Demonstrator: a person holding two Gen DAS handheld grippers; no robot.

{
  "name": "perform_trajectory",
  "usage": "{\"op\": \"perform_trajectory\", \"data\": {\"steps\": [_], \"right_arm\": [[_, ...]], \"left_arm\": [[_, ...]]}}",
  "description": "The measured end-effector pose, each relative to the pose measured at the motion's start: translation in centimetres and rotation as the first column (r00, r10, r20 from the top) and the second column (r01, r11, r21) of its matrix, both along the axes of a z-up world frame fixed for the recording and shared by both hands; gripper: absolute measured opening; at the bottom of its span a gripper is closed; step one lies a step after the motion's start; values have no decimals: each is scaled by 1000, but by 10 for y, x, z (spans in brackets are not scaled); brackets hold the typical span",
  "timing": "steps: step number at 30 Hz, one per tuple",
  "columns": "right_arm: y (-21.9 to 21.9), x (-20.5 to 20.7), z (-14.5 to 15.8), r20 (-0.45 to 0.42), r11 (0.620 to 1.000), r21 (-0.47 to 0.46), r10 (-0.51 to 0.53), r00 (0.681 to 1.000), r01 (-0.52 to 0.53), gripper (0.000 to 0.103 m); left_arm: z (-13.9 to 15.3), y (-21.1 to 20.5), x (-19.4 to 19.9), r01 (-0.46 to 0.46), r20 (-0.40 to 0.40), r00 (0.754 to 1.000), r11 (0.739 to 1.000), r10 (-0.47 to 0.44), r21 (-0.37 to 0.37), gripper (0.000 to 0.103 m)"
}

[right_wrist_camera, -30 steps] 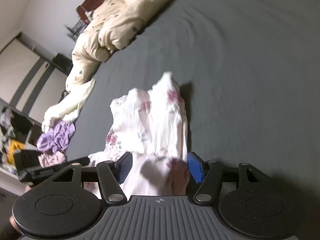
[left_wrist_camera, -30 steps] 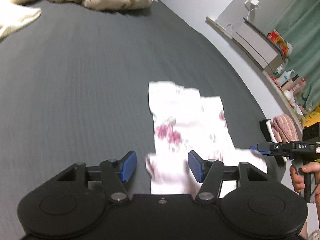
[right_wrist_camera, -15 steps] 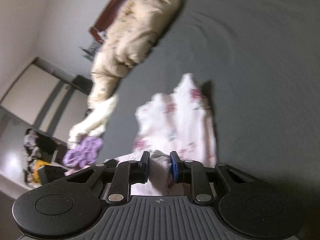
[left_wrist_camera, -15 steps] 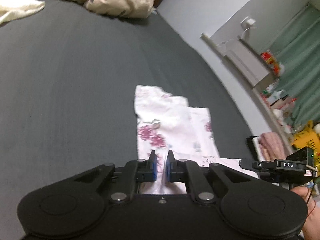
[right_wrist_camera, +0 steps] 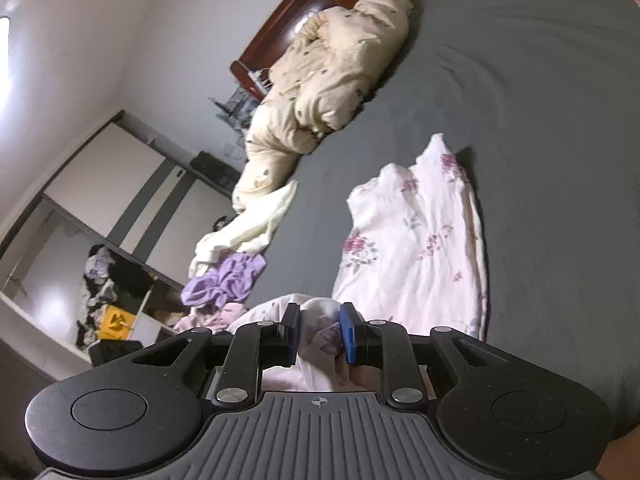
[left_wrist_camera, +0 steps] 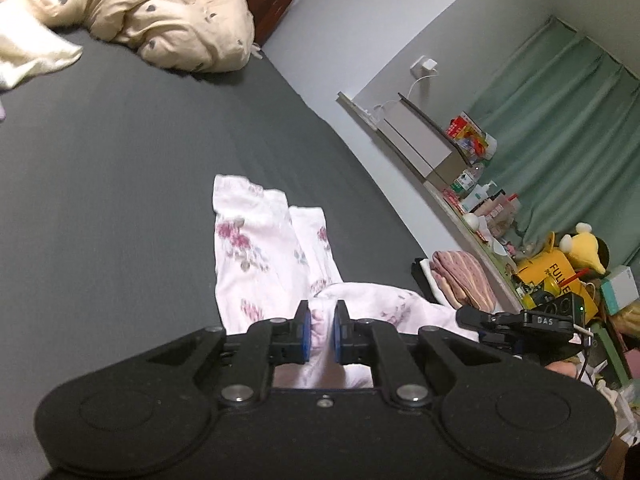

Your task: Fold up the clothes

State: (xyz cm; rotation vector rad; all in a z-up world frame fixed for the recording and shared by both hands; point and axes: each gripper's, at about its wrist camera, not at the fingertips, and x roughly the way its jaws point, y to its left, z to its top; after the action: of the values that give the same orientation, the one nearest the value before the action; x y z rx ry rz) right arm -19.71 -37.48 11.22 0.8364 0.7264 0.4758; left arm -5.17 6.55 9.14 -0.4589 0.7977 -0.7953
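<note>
Dark grey bedding point(left_wrist_camera: 132, 184) fills the left wrist view, where the left gripper point(left_wrist_camera: 319, 331) is clamped on a bunched near edge of the white floral garment point(left_wrist_camera: 256, 252), its blue pads point(left_wrist_camera: 305, 332) pressing the cloth between them. Most of the garment lies flat on the sheet ahead, with nothing lying on it. A cream quilt point(left_wrist_camera: 176, 20) is heaped at the far end of the bed against a dark wooden headboard point(left_wrist_camera: 264, 20), and a cluttered shelf point(left_wrist_camera: 460, 176) runs along the wall at right in front of green curtains point(left_wrist_camera: 560, 128); the right gripper point(left_wrist_camera: 472, 318) shows at the right edge, beside folded striped cloth point(left_wrist_camera: 464, 276). From the right wrist, the right gripper point(right_wrist_camera: 319, 334) grips another bunch of the same garment point(right_wrist_camera: 416, 240) between its pads point(right_wrist_camera: 348, 334), the far part spread on the grey sheet point(right_wrist_camera: 540, 120). To the left lie a pale yellow cloth point(right_wrist_camera: 248, 224) and a crumpled purple one point(right_wrist_camera: 224, 276), near the garment but apart from it, with the quilt point(right_wrist_camera: 328, 80) beyond and an open wardrobe point(right_wrist_camera: 100, 216) against the wall.
</note>
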Motion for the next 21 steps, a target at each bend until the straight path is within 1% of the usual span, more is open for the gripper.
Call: {"op": "perform_trajectory", "data": {"steps": [2, 7, 11, 13, 14, 15, 16, 17, 18, 20, 21], "right_arm": [[3, 4, -2, 1, 1000, -6, -6, 1000, 6, 22], [6, 28, -11, -24, 998, -40, -39, 999, 38, 23], [1, 53, -28, -66, 998, -62, -25, 997, 21, 23], [-4, 64, -38, -98, 997, -70, -17, 995, 10, 24], [-8, 68, -42, -120, 997, -74, -15, 993, 6, 28], [-11, 70, -45, -132, 997, -77, -15, 991, 5, 37], [-13, 71, -48, -144, 997, -81, -15, 989, 3, 43], [-15, 72, -50, -154, 996, -89, -17, 988, 3, 59], [-16, 71, -51, -162, 995, -96, -18, 987, 3, 69], [-18, 68, -54, -166, 996, -94, -19, 986, 3, 70], [-18, 66, -55, -169, 996, -91, -16, 985, 1, 70]], "left_arm": [[-7, -2, -1, -17, -13, 1000, 1000, 18, 11, 10], [-23, -1, 17, -95, -68, 993, 995, 95, 0, 10], [-33, -9, 42, -121, -100, 987, 992, 125, 40, 10], [-39, -13, 49, -117, -116, 986, 992, 122, 54, 12], [-42, -14, 53, -115, -126, 984, 991, 122, 61, 16], [-44, -15, 57, -114, -137, 983, 991, 123, 69, 26], [-47, -16, 61, -113, -147, 981, 991, 123, 77, 28], [-49, -16, 63, -120, -151, 980, 989, 132, 88, 35], [-51, -14, 63, -128, -158, 977, 987, 143, 102, 43], [-55, -10, 64, -142, -170, 972, 981, 163, 130, 50], [-57, -8, 64, -143, -179, 970, 981, 166, 134, 51]]}}
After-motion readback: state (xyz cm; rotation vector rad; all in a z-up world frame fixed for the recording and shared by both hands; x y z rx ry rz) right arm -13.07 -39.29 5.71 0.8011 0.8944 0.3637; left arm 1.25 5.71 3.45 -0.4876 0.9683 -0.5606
